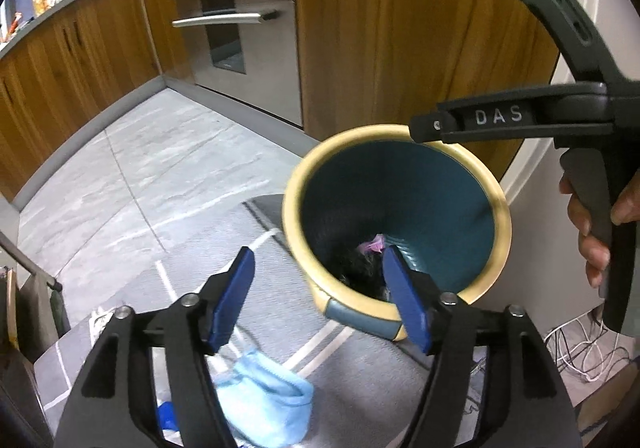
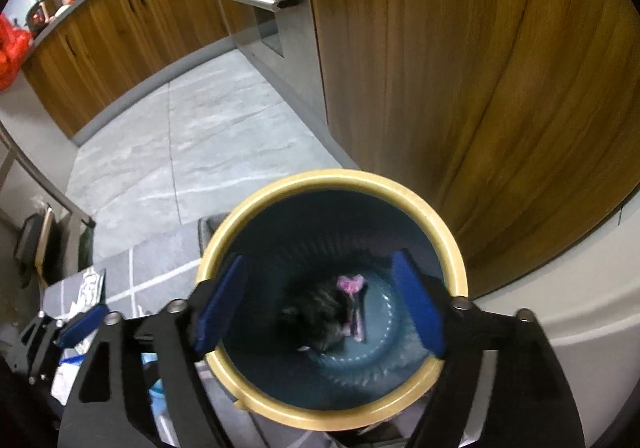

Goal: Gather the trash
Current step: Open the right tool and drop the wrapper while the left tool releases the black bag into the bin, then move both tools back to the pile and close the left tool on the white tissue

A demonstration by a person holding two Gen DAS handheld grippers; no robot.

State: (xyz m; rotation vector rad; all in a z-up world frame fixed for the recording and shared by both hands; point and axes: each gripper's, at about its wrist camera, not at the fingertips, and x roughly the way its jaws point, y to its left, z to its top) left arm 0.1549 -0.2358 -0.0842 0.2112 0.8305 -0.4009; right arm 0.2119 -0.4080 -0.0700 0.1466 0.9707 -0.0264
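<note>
Both grippers' blue fingers stand apart, empty: right gripper (image 2: 320,304) over the bin (image 2: 456,252), left gripper (image 1: 320,300) beside it. Pink trash (image 2: 351,283), perhaps paper, lies inside with something dark.

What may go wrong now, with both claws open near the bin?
1. The right claw hangs open over the bin, its fingers close to the rim; a careless move may knock or tip the bin.
2. The blue cloth lies on the mat below the left claw, partly hidden by its frame, so a grasp may miss it.
3. White cables lie beside the bin and may get snagged.
</note>
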